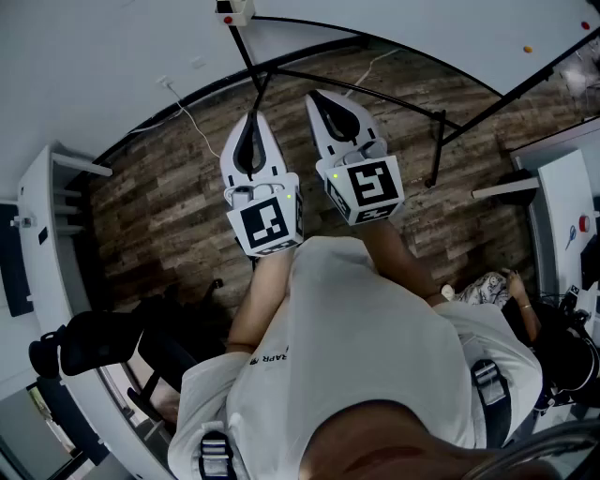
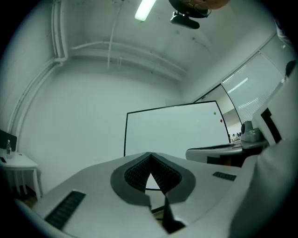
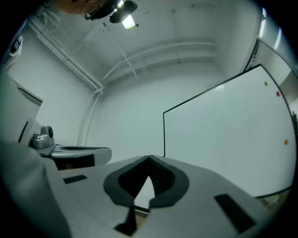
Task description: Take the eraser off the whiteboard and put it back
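Note:
A black-framed whiteboard stands ahead against the pale wall, also in the right gripper view. Small green, red and orange magnets dot its right side. No eraser shows on the board surface in any view. My left gripper and right gripper are held side by side in front of me, well short of the board. The left gripper has its jaws closed tip to tip with nothing between them. The right gripper looks the same, shut and empty.
The board's black stand legs spread over the wood-plank floor. A small white box sits at the top by the frame. White desks flank both sides, a black chair is lower left, and a seated person is at right.

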A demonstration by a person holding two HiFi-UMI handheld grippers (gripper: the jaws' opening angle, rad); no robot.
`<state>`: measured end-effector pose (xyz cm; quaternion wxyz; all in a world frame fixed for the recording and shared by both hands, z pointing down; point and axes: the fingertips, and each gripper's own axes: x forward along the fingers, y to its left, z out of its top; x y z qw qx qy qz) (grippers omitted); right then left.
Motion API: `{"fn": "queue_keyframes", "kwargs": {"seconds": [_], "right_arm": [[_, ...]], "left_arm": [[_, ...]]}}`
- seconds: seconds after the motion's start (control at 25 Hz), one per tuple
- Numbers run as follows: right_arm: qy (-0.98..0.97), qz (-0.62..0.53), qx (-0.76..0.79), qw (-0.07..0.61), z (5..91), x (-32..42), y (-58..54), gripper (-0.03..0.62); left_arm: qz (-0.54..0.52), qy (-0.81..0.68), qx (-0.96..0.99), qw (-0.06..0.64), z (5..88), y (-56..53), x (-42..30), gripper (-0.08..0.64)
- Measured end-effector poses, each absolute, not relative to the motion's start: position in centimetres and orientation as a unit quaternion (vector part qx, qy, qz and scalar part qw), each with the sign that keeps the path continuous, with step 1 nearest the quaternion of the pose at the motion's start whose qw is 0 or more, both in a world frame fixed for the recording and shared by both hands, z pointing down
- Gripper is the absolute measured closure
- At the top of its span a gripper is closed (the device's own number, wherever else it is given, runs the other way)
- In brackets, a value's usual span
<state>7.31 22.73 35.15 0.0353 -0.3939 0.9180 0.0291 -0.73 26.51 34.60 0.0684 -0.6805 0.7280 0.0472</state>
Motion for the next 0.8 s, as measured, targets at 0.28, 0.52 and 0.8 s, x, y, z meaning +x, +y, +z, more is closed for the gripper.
{"fn": "queue_keyframes", "kwargs": {"seconds": [0.28, 0.52, 0.8], "right_arm": [[0.917, 0.03, -0.396, 0.039, 35.3, 8.5, 22.1, 0.58], [0.919, 0.021, -0.393, 0.035, 35.8, 10.0, 21.8, 0.58], [0.923, 0.026, -0.381, 0.045, 34.9, 13.8, 22.2, 0.58]], "left_arm": [[0.045, 0.728, -0.681, 0.067, 35.0, 26.1, 0.2, 0.557], [0.044, 0.729, -0.679, 0.074, 34.9, 26.0, 1.8, 0.557], [0.04, 0.737, -0.67, 0.078, 34.6, 26.7, 5.9, 0.557]]}}
